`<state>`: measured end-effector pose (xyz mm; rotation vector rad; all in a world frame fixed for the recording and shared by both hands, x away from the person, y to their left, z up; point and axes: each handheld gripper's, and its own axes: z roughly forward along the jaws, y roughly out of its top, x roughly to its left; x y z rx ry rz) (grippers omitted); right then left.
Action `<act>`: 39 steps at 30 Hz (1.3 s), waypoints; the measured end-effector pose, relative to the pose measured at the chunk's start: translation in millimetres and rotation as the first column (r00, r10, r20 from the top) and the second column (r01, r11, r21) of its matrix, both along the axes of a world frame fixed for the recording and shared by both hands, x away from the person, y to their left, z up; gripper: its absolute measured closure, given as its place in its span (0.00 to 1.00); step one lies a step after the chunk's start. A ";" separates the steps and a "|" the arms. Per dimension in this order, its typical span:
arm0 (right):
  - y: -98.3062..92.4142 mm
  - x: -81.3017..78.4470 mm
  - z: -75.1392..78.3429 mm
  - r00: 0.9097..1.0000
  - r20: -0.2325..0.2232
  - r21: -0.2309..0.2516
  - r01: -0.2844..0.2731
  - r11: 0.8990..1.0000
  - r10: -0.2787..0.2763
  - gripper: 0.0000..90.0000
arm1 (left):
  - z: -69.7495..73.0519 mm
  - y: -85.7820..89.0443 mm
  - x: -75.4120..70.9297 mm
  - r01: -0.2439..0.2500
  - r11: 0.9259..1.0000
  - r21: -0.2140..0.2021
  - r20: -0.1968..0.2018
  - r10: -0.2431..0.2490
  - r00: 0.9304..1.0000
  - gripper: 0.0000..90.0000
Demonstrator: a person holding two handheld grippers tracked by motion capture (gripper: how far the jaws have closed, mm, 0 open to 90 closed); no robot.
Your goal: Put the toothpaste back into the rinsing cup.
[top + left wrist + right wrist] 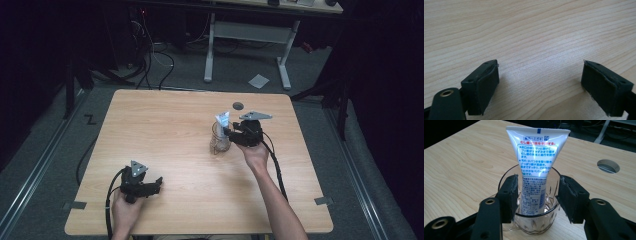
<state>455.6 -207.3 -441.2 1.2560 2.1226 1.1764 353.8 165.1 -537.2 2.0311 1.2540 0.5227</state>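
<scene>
Resting low near the table's (165,110) front edge, left gripper (159,184) with jaws spread wide over bare wood, farther off, right gripper (537,195) parted around a toothpaste tube (536,165) without pressing it, tube standing upright in a clear glass (534,220) mid-table, round hole (608,166) beyond.
</scene>
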 end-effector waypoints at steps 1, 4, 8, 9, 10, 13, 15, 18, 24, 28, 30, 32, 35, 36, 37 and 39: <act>0.0 0.0 0.0 1.000 0.000 0.000 0.000 1.000 0.000 0.56 | 0.0 0.0 0.0 0.000 1.000 0.000 0.000 0.000 1.000 0.17; -2.0 -1.5 1.2 1.000 0.005 0.010 0.004 1.000 -0.004 0.56 | 0.0 0.0 0.0 0.000 1.000 0.000 -0.001 0.000 1.000 0.17; -5.8 -3.4 2.8 1.000 -0.001 0.039 0.007 0.999 -0.007 0.54 | 0.0 0.0 0.0 0.000 1.000 0.000 0.000 0.000 1.000 0.17; -6.8 -3.9 3.3 1.000 -0.004 0.045 0.008 0.999 -0.008 0.53 | -0.1 -0.1 0.0 -0.001 1.000 0.000 0.001 0.001 1.000 0.17; -8.3 -4.9 4.0 1.000 -0.001 0.052 0.011 0.999 -0.011 0.52 | 0.0 0.0 0.0 0.000 1.000 -0.001 0.000 0.000 1.000 0.17; -10.5 -7.2 5.5 1.000 0.000 0.051 0.014 0.999 -0.014 0.50 | -0.1 -0.1 0.0 -0.001 1.000 0.000 0.000 0.001 1.000 0.17; -11.0 -7.6 5.7 1.000 0.002 0.050 0.013 0.999 -0.013 0.50 | -0.1 -0.1 0.0 -0.001 1.000 -0.001 0.000 0.001 1.000 0.17; -13.4 -10.6 7.9 1.000 0.009 0.050 0.011 0.999 -0.012 0.49 | 0.0 0.0 0.0 0.000 1.000 0.000 0.000 0.000 1.000 0.17; -18.9 -14.3 10.0 1.000 0.011 0.060 0.019 0.998 -0.019 0.49 | -0.1 0.0 0.0 -0.001 1.000 -0.001 0.000 0.001 1.000 0.17; -21.3 -15.9 10.8 1.000 0.011 0.067 0.021 0.998 -0.022 0.49 | -0.1 0.0 0.1 -0.001 1.000 -0.001 0.001 0.001 1.000 0.17; -22.5 -17.4 11.5 1.000 0.017 0.070 0.019 0.997 -0.021 0.49 | -0.1 0.0 0.1 -0.001 1.000 0.000 0.001 0.001 1.000 0.17; -23.4 -19.5 12.1 1.000 0.013 0.073 0.022 0.997 -0.023 0.49 | -0.1 0.0 0.1 -0.001 1.000 -0.001 0.001 0.001 1.000 0.17; -26.7 -22.4 12.9 1.000 0.015 0.081 0.015 0.997 -0.016 0.49 | -0.1 0.0 0.1 -0.001 1.000 -0.001 0.001 0.001 1.000 0.17; -26.7 -22.4 12.9 1.000 0.015 0.081 0.015 0.997 -0.016 0.49 | -0.1 0.0 0.1 -0.001 1.000 -0.001 0.001 0.001 1.000 0.17; -27.0 -23.1 13.4 1.000 0.015 0.080 0.015 0.997 -0.016 0.49 | -0.1 0.0 0.1 -0.001 1.000 -0.001 0.001 0.001 1.000 0.17; -28.0 -26.4 15.3 1.000 0.017 0.077 0.015 0.997 -0.017 0.49 | -0.1 0.0 0.1 -0.001 1.000 -0.001 0.001 0.001 1.000 0.17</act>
